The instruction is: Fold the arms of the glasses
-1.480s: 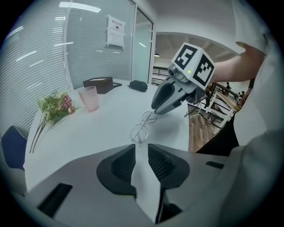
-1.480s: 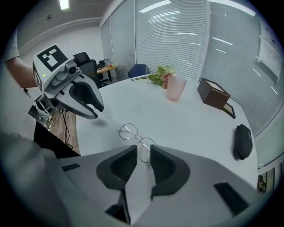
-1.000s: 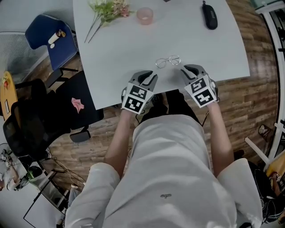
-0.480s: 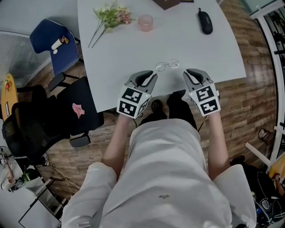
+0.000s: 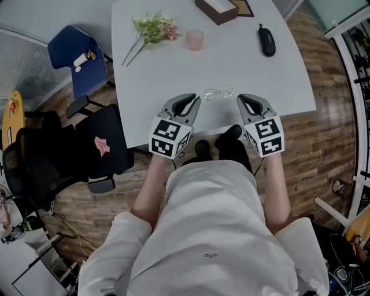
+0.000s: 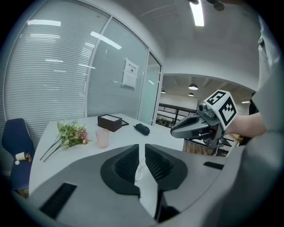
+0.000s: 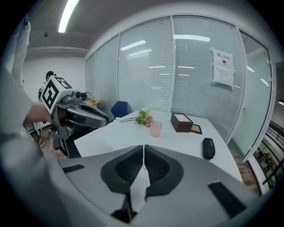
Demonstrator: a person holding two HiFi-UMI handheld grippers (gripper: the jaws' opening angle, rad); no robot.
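Observation:
The thin wire-framed glasses [image 5: 218, 92] lie on the white table [image 5: 162, 75] near its front edge, arms unfolded as far as I can tell. My left gripper [image 5: 191, 100] hovers just left of them and my right gripper [image 5: 245, 99] just right, both clear of the frame. In the left gripper view my left gripper [image 6: 142, 147] shows a narrow slit through which the glasses [image 6: 140, 168] appear on the table. In the right gripper view my right gripper [image 7: 143, 147] has its pads meeting. Both sets of jaws have just been closing, with nothing between them.
Further back on the table lie a flower sprig [image 5: 151, 28], a pink cup [image 5: 195, 39], a brown box [image 5: 217, 10] and a black case [image 5: 265, 41]. A blue chair [image 5: 78, 58] and a black chair [image 5: 87, 144] stand at the left.
Both grippers have risen from the table edge and tilted upward beside the glasses. The head view has shifted, showing more of the far table. The glasses have not moved.

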